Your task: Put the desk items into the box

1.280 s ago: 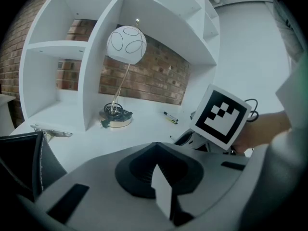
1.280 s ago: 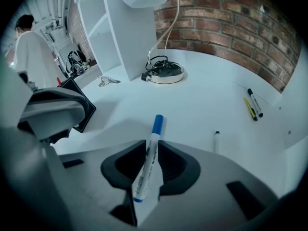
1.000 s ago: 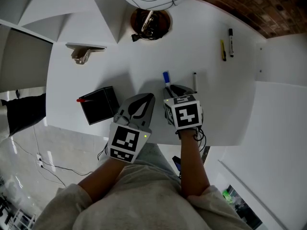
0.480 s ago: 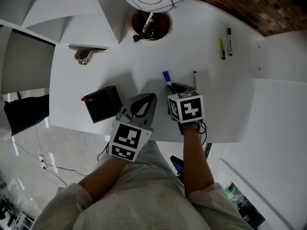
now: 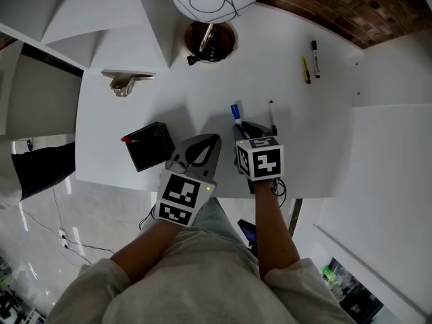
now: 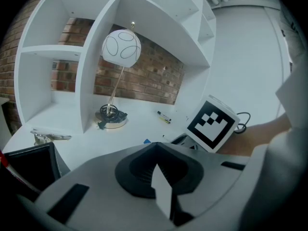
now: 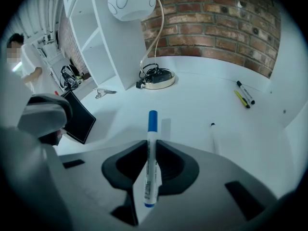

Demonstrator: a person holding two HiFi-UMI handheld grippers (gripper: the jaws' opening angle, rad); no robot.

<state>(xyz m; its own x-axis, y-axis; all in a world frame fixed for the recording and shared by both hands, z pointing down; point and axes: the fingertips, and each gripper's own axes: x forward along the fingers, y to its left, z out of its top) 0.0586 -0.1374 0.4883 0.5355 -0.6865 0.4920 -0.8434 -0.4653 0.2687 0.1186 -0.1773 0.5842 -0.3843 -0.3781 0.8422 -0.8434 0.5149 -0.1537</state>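
Right tongs (image 7: 152, 149) are clamping the blue-capped marker (image 7: 151, 129) mid-barrel, presumably for carrying to the black box (image 5: 150, 147); left tongs (image 6: 159, 177) are idling closed, empty.

Right gripper (image 7: 150, 150): dark jaws clamped on a white marker with a blue cap (image 7: 150, 162), cap pointing forward above the white desk (image 7: 192, 105). Ahead right, lying flat: a thin white pen with a black tip (image 7: 213, 136). Farther right, side by side: a black-capped marker (image 7: 245, 91) and a yellow pen (image 7: 240, 99). At left: a black open box (image 7: 77, 117).
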